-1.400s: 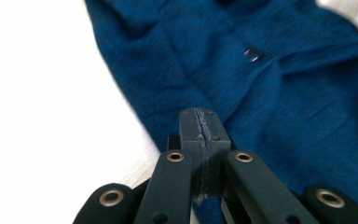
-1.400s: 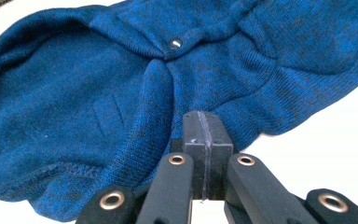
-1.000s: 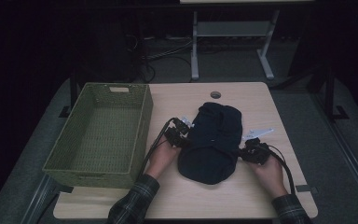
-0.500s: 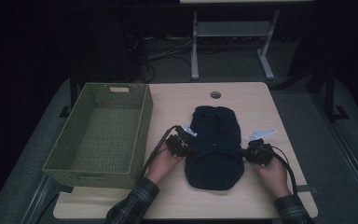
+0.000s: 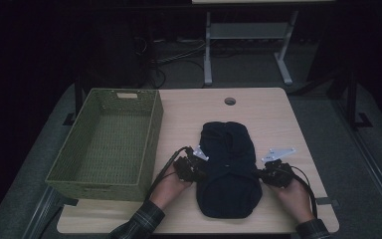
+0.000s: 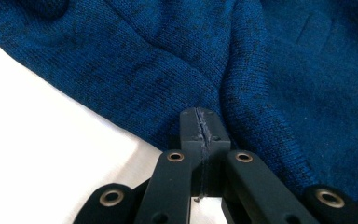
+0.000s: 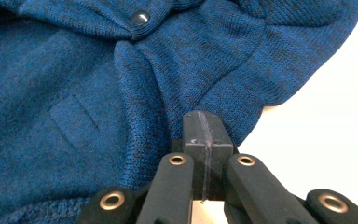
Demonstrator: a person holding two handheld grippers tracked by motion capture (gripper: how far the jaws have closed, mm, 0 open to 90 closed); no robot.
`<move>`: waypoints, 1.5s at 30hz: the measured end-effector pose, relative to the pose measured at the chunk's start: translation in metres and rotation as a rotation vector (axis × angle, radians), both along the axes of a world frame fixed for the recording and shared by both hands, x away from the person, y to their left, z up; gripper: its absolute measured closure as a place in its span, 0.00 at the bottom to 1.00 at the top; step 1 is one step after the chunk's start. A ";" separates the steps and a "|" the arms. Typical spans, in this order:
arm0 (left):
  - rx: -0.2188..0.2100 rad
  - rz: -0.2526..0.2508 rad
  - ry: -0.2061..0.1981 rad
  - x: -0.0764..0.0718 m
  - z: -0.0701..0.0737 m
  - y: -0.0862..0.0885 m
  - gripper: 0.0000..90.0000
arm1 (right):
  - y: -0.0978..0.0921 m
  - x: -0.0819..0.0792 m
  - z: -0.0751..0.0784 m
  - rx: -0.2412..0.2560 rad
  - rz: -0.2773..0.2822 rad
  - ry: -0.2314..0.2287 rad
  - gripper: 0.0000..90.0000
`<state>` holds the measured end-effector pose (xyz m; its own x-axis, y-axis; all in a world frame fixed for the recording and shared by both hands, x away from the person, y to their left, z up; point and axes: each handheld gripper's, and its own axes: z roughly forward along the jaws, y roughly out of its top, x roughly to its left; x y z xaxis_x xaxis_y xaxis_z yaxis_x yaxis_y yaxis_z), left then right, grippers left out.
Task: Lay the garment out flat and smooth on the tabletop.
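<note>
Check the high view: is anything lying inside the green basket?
No, the green basket shows a bare woven floor; the blue garment lies on the table beside it.

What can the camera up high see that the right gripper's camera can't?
The high view takes in the green basket, the wooden table, the left gripper and both hands at the garment's sides. The right gripper view brings out close detail: a dark snap button, the knit's blue weave, and the right gripper with its jaws pressed together on a fold at the edge. Both show the dark blue knit garment and the right gripper.
</note>
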<state>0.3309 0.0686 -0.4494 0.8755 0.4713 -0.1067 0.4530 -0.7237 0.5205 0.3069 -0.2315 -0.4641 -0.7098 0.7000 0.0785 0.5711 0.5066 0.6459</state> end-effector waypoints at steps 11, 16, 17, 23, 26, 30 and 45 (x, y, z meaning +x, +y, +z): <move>-0.014 -0.021 0.019 -0.014 0.000 0.003 0.99 | 0.001 -0.024 0.001 0.005 0.034 0.006 1.00; -0.020 -0.005 0.010 -0.009 0.003 0.005 0.92 | -0.002 -0.022 0.006 0.021 0.036 0.000 0.99; -0.029 0.008 0.006 -0.007 0.004 0.005 0.91 | -0.003 -0.020 0.007 0.024 0.036 -0.009 0.98; -0.031 0.035 -0.019 0.006 0.009 0.006 0.81 | -0.007 -0.002 0.017 0.043 0.020 -0.045 0.90; -0.038 0.050 -0.030 0.012 0.014 0.007 0.79 | -0.010 0.005 0.020 0.052 0.012 -0.052 0.87; -0.052 0.058 -0.052 0.025 0.022 0.009 0.65 | -0.013 0.022 0.027 0.061 0.000 -0.084 0.75; -0.158 0.129 -0.100 0.071 0.048 0.010 0.43 | -0.011 0.068 0.041 0.066 -0.021 -0.077 0.52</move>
